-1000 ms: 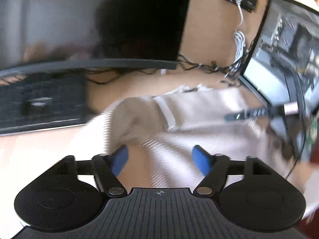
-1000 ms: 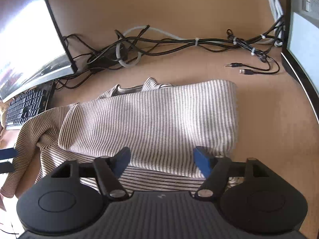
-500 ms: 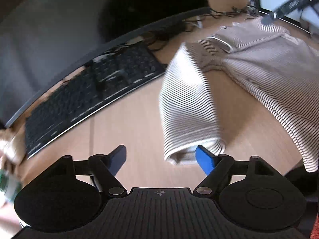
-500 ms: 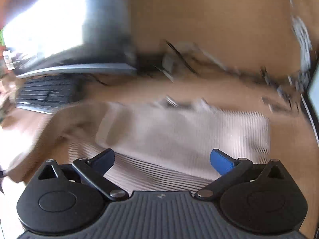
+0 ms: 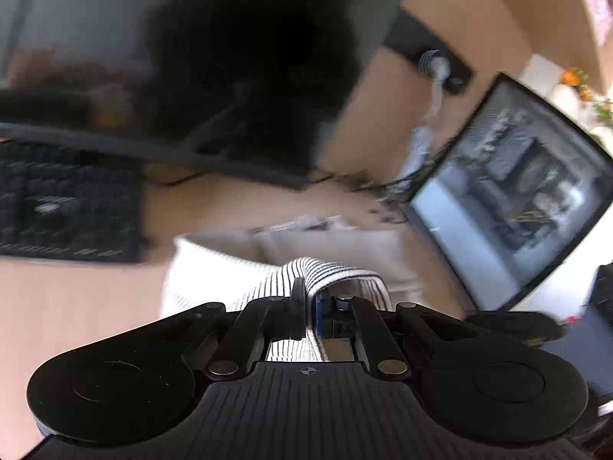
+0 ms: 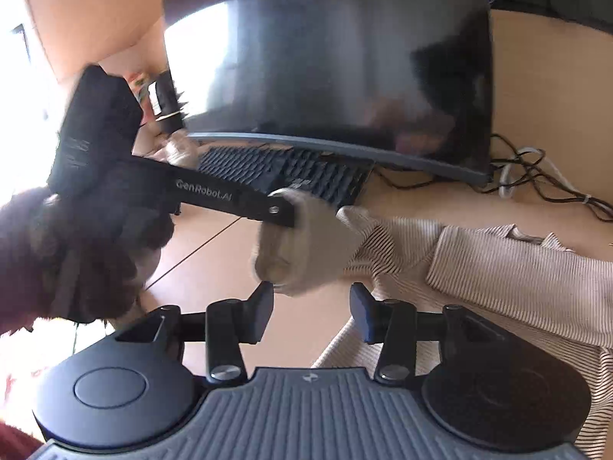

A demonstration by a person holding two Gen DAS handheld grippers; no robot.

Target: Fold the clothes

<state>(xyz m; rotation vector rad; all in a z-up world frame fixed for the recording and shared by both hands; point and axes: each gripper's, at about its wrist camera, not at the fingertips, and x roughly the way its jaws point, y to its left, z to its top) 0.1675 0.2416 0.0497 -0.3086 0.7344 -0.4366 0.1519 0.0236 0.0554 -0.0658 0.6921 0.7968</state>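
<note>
left gripper (image 5: 308, 308): we are seeing it clamped on a bunched fold of the striped sleeve (image 5: 329, 274), the jaws closed tight on the cloth and lifting it off the desk

right gripper (image 6: 311, 308): we are reading its jaws as parted with nothing between them, hovering just near the sleeve cuff (image 6: 295, 253) that hangs from the other tool

striped shirt (image 6: 509, 272): it is lying part-folded on the desk to the right, body flat, one sleeve raised toward the left

slip risk: we are judging the pinch shallow, only a ridge of knit showing between the jaws; a quick pull could be dragging the fold out

drag risk: we are expecting the flat body to be shifting if the sleeve is carried too far, undoing the fold already laid

snag risk: the keyboard (image 6: 283, 170) is sitting just beyond the raised sleeve, and the loose cables (image 6: 536, 176) are trailing far right; a low sweep could be catching either

collision risk: both tools are working close together over the cuff, so we are watching for fingers knocking

surface: a smooth tan wooden desk (image 6: 214, 268), sun glaring at the left

room: a dark curved monitor (image 6: 345, 69) is standing at the far side, a second monitor (image 5: 513, 191) angled at the right; the left view is blurring with motion
</note>
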